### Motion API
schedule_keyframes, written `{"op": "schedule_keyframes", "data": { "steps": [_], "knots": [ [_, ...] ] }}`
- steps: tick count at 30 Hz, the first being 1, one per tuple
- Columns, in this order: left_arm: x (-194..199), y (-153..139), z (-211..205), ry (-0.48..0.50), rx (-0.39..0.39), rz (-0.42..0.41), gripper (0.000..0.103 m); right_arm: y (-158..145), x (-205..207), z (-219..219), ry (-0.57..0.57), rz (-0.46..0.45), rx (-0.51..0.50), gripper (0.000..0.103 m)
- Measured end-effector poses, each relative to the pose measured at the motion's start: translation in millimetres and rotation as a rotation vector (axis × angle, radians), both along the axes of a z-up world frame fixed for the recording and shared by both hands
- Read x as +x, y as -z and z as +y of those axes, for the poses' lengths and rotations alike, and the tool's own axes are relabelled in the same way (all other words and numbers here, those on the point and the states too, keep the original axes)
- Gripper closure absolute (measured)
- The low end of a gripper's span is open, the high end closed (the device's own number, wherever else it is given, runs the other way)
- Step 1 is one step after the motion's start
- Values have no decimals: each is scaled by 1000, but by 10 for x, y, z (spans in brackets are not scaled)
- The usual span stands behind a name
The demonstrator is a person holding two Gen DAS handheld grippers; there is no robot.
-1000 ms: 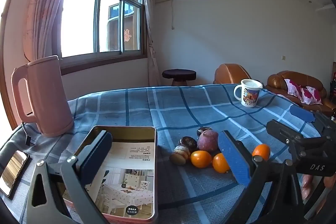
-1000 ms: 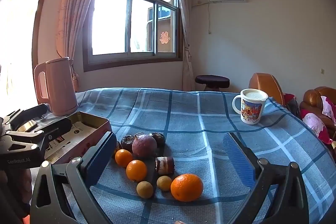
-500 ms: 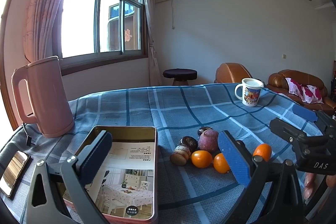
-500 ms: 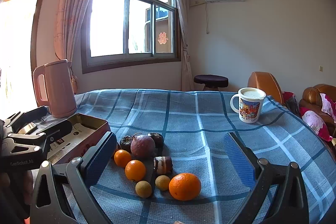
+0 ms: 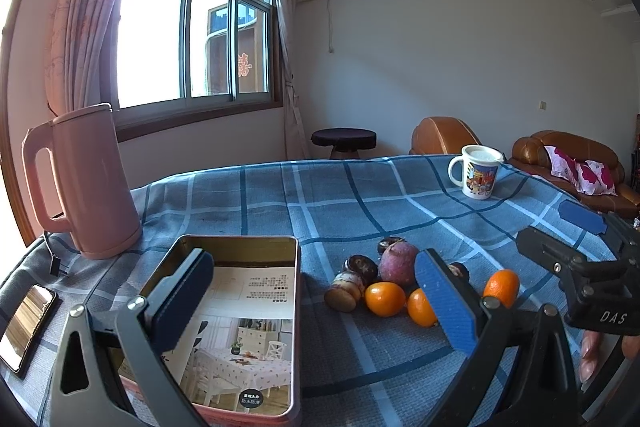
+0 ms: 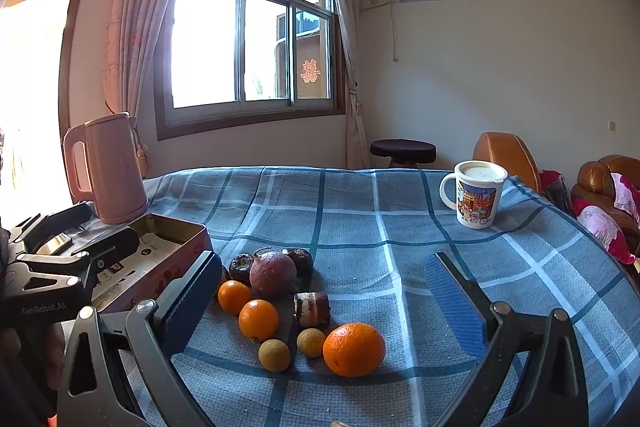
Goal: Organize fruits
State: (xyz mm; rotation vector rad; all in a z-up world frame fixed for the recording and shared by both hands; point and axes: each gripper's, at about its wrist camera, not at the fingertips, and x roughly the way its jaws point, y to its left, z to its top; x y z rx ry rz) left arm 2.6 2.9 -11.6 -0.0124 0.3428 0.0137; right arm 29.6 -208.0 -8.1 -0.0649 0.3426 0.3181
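Daylight is coming through the sliding window behind a tall pink plastic kettle point(image 5: 86, 183) that is standing at the far left of the blue checked tablecloth point(image 5: 360, 203). A dark phone with a glossy screen point(image 5: 26, 323) is lying near the cloth's left edge. Just in front of the kettle, a shallow rectangular metal tin point(image 5: 236, 251) is sitting open with a printed leaflet in it. The left gripper point(image 5: 316, 303) is hovering above the tin's right side with its blue-padded fingers spread wide and nothing between them.

To the right of the tin, the fruit is lying loose in a cluster on the cloth: a round reddish-purple fruit point(image 6: 273, 273) with dark wrinkled fruits point(image 6: 241, 267) beside it, two small oranges point(image 6: 258, 319) touching in front, two small tan round fruits point(image 6: 274, 355), a short brown-and-cream banded cylinder point(image 6: 311, 309), and a larger orange point(image 6: 354, 349) nearest the camera. The right gripper point(image 6: 326, 303) is hanging over this cluster, its fingers wide apart and holding nothing.

Farther right, a white cartoon-printed mug with a lid point(image 6: 476, 193) is standing well apart from the fruit.
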Motion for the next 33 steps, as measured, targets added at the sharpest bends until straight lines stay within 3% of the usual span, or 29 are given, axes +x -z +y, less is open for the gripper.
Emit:
{"op": "schedule_keyframes", "data": {
  "steps": [24,33],
  "knots": [
    [-13,31,-10,-6,6,6,0,41,10,-22,-4,6,7,1],
    [56,118,-83,21,6,50,0,170,95,-188,47,47,-24,1]
  ]
}}
